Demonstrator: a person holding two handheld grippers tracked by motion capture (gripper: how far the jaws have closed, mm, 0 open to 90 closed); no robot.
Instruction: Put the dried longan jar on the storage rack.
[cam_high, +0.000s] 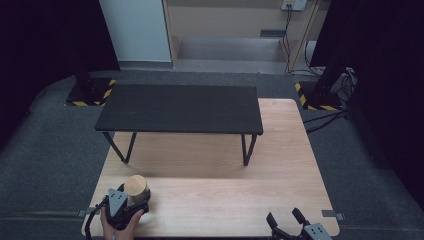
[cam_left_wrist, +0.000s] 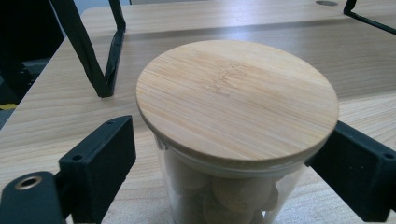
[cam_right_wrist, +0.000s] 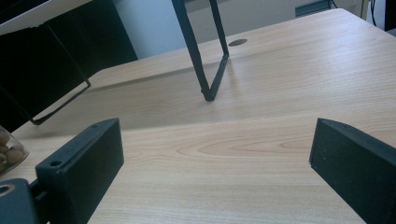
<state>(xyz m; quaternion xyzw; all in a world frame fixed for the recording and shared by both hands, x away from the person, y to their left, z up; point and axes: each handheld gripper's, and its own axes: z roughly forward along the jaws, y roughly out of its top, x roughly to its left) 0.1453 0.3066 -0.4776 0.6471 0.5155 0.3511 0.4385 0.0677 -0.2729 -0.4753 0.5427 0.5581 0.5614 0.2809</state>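
Note:
A clear glass jar (cam_high: 135, 186) with a round bamboo lid (cam_left_wrist: 236, 98) stands near the front left corner of the wooden table (cam_high: 215, 200). It holds pale round pieces (cam_left_wrist: 233, 191). My left gripper (cam_high: 137, 197), held by a hand (cam_high: 122, 227), has its jaws on either side of the jar. A gap shows at the left jaw in the left gripper view, so the gripper (cam_left_wrist: 231, 140) is open. My right gripper (cam_high: 286, 217) is open over bare wood at the front right, with nothing between its jaws (cam_right_wrist: 215, 140). The jar's edge (cam_right_wrist: 9, 149) peeks in at that view's left.
A low black bench (cam_high: 180, 107) on thin metal legs (cam_high: 247, 150) stands across the back half of the table. Its legs show as a leg (cam_left_wrist: 105, 60) close behind the jar and a leg (cam_right_wrist: 205, 56) ahead of the right gripper. Grey carpet surrounds the table.

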